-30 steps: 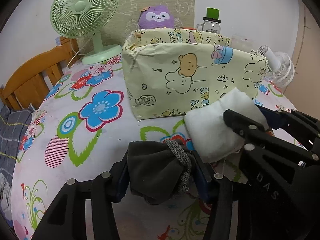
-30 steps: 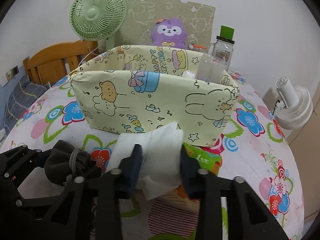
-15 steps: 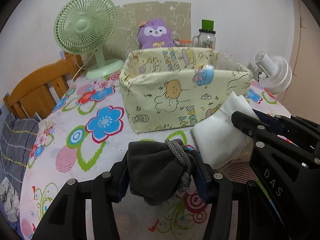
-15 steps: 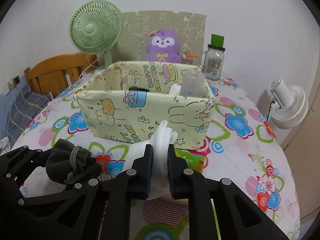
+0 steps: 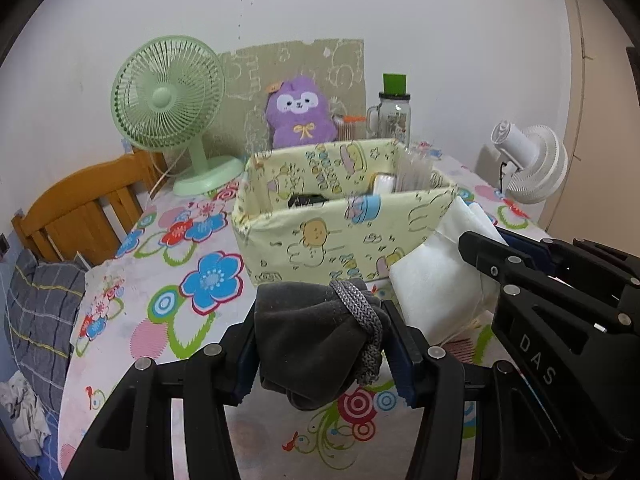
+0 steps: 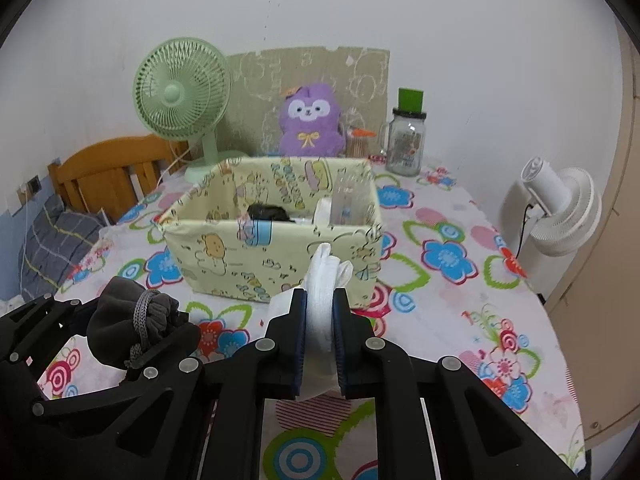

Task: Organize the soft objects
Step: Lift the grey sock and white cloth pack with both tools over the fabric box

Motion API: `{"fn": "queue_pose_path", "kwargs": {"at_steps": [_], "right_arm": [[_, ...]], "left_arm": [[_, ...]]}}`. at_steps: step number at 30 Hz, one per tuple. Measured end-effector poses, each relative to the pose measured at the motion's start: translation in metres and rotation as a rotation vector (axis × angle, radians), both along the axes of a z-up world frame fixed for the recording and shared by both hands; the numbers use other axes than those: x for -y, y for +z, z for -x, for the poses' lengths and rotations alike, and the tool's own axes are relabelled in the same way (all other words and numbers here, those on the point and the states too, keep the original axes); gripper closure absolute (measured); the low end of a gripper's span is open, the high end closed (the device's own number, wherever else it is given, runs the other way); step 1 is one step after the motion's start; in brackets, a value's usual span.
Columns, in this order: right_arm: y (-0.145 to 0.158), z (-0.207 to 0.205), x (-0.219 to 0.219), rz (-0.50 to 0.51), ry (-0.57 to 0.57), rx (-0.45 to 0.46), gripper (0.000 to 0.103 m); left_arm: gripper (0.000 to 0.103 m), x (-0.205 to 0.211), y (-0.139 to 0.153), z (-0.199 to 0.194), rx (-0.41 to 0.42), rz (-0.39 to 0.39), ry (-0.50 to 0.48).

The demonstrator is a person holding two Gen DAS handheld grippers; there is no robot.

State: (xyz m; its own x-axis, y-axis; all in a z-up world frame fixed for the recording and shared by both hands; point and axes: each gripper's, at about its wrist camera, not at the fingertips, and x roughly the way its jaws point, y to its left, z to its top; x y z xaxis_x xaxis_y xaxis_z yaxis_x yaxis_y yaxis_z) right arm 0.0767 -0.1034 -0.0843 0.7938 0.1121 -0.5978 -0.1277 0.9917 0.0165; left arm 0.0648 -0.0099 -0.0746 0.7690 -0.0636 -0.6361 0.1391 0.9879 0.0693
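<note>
Two wrist fisheyes, side by side, angled down, close before the fabric bin point(image 5: 344, 236), left view nearer, both sharing it.

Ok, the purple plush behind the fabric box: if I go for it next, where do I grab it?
Probably the purple plush by its round head, from above: it sits upright against the cardboard, with the fabric box blocking its lower body in front.
</note>
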Motion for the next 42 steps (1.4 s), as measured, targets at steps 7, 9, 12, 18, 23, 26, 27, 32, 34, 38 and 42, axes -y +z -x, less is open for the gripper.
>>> {"fn": "queue_pose_path", "kwargs": {"at_steps": [7,9,12,18,23,26,27,32,34,38,42], "right_arm": [[0.019,0.009,0.006,0.007,-0.013,0.042,0.088],[0.023,0.011,0.006,0.012,-0.014,0.05,0.088],[0.029,0.013,0.008,0.007,-0.013,0.059,0.088],[0.043,0.015,0.01,0.004,-0.018,0.087,0.088],[0.054,0.012,0.012,0.005,-0.017,0.106,0.088],[0.058,0.008,0.012,0.001,-0.01,0.113,0.088],[0.059,0.007,0.012,0.0,-0.008,0.116,0.088],[0.067,-0.003,0.011,-0.004,-0.002,0.127,0.088],[0.069,-0.007,0.011,-0.005,-0.003,0.129,0.088],[0.071,-0.014,0.012,0.003,-0.006,0.132,0.088],[0.072,-0.025,0.01,0.011,-0.005,0.132,0.088]], "left_arm": [[0.047,0.005,0.013,0.003,0.027,-0.006,-0.004],[0.047,0.007,0.016,0.004,0.032,-0.008,-0.009],[0.047,0.009,0.022,0.006,0.047,-0.009,-0.018],[0.047,0.011,0.035,0.003,0.066,-0.001,-0.024],[0.047,0.011,0.043,-0.002,0.079,0.0,-0.018],[0.047,0.012,0.048,-0.007,0.083,0.003,-0.014],[0.047,0.012,0.049,-0.008,0.085,0.003,-0.013],[0.047,0.013,0.055,-0.017,0.098,0.008,-0.017],[0.047,0.014,0.056,-0.022,0.101,0.01,-0.021],[0.047,0.014,0.056,-0.032,0.098,0.017,-0.026],[0.047,0.012,0.056,-0.042,0.096,0.027,-0.02]]}}
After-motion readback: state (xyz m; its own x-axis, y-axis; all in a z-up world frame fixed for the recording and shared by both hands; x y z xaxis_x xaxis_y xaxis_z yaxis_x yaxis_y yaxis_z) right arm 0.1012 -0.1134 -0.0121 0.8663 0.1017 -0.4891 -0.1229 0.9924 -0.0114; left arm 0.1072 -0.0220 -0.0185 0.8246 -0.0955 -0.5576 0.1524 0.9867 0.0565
